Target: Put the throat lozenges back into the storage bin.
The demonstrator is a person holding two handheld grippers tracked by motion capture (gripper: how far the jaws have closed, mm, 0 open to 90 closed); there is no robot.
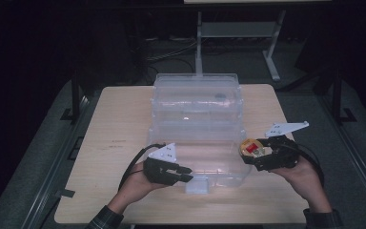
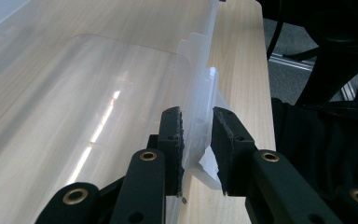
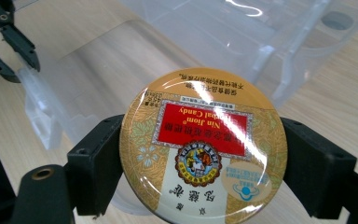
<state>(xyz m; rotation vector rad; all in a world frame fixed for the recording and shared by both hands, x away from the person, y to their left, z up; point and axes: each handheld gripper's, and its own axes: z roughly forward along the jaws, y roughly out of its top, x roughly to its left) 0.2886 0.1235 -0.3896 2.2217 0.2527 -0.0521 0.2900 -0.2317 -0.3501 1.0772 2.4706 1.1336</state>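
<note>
From where I stand, the clear plastic box (image 1: 198,102) sits open in the middle of the wooden table (image 1: 119,124), its lid (image 1: 195,160) folded flat toward the person. The right gripper (image 1: 253,153) holds a round candy tin (image 1: 251,148) at about four o'clock from the box's centre, just beside the lid's right-hand edge and above the tabletop. In the right gripper view the tin (image 3: 203,149) lies face up between the two jaws, one pad pressed against its rim at nine o'clock and the other at three o'clock (the red label reads upside down from there). The jaws stand wide, spread to the tin's full width, and clamp it firmly.

The left gripper (image 1: 186,174) is at about seven o'clock from the box's centre, at the lid's near edge. In the left gripper view its jaws are drawn fairly close together around the lid's front latch tab (image 2: 200,116), which stands upright in the narrow gap; the left pad (image 2: 175,140) touches the plastic, though I cannot tell whether the other pad presses it too.
</note>
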